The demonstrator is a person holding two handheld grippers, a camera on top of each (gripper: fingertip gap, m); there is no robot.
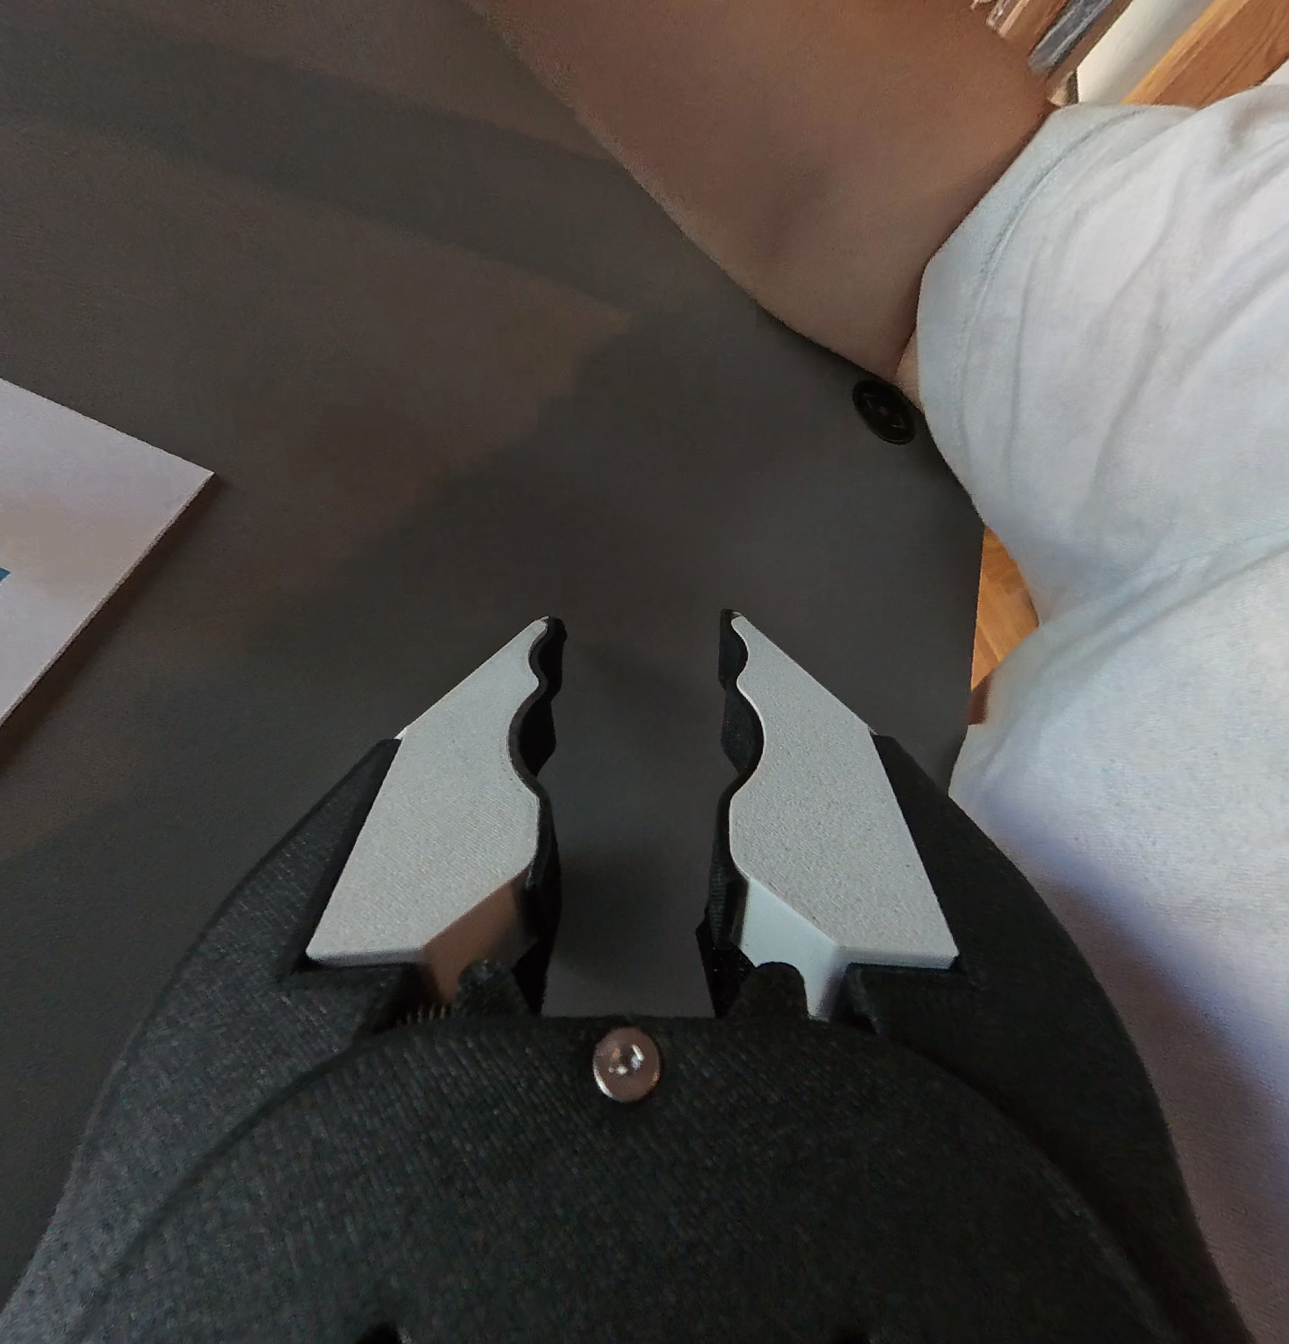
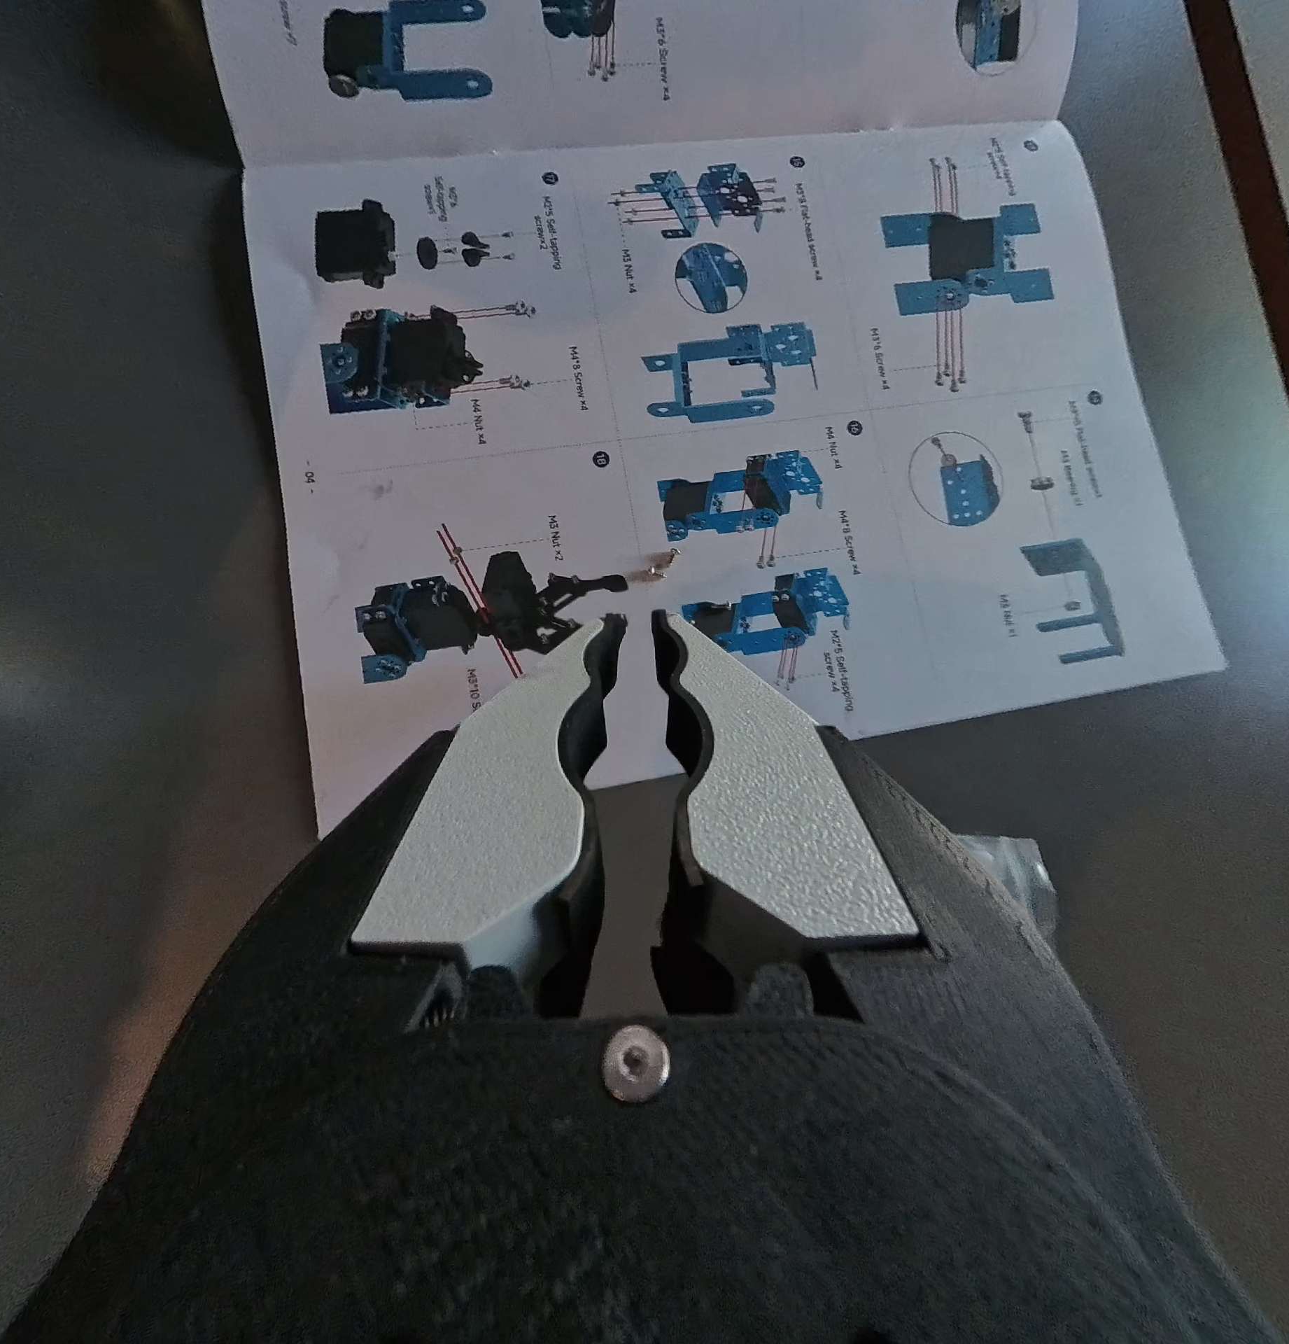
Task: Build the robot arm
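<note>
My right gripper point(image 2: 639, 618) hovers low over an open instruction booklet point(image 2: 700, 436) with blue and black assembly pictures. Its jaws stand only a narrow gap apart and hold nothing. A few tiny silver screws point(image 2: 656, 569) lie loose on the page just ahead of its tips. My left gripper point(image 1: 641, 625) is open wide and empty over the bare dark grey table point(image 1: 336, 291). A corner of the booklet point(image 1: 60, 524) shows at the left of the left wrist view.
A person's bare arm point(image 1: 772, 182) and white shirt point(image 1: 1136, 364) lie close on the left gripper's right. A black round cap point(image 1: 885, 411) sits in the table near its edge, with wooden floor point(image 1: 1005, 604) beyond. Something clear and shiny point(image 2: 1020, 880) pokes out beside the right gripper. The gap from one gripper's tips to the other's is roughly 20 cm.
</note>
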